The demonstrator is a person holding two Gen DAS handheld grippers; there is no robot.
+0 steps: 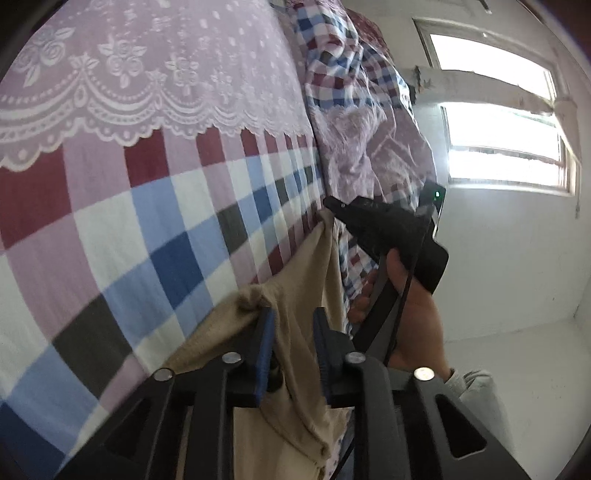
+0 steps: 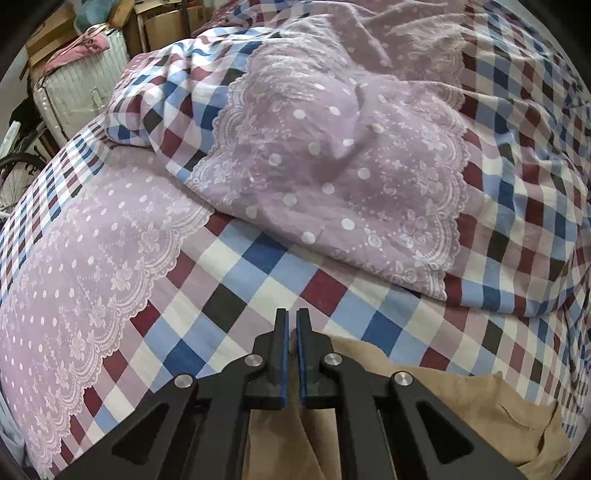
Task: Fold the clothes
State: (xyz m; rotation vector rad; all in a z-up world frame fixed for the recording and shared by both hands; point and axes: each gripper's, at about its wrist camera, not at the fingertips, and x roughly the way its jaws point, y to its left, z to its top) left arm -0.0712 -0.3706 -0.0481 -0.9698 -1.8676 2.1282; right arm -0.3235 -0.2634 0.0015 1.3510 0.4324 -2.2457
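Observation:
A beige garment point(image 1: 295, 266) runs as a taut edge between both grippers, above the checkered bed sheet point(image 1: 147, 229). My left gripper point(image 1: 293, 317) has its blue pads closed on a bunched fold of it, and cloth fills the gap. My right gripper point(image 1: 330, 203), held by a hand point(image 1: 417, 314), pinches the garment's far corner. In the right wrist view the right gripper point(image 2: 293, 314) is nearly closed on a thin fold. The rest of the beige garment point(image 2: 461, 398) lies crumpled on the bed sheet point(image 2: 258, 266) at the lower right.
A rumpled quilt point(image 2: 332, 166) in lilac lace print and checks is heaped across the far half of the bed. Beyond the bed's far left corner stand a white case point(image 2: 81, 96), cardboard boxes point(image 2: 166, 18) and a bicycle wheel point(image 2: 18, 173). A bright window point(image 1: 498, 129) is in the white wall.

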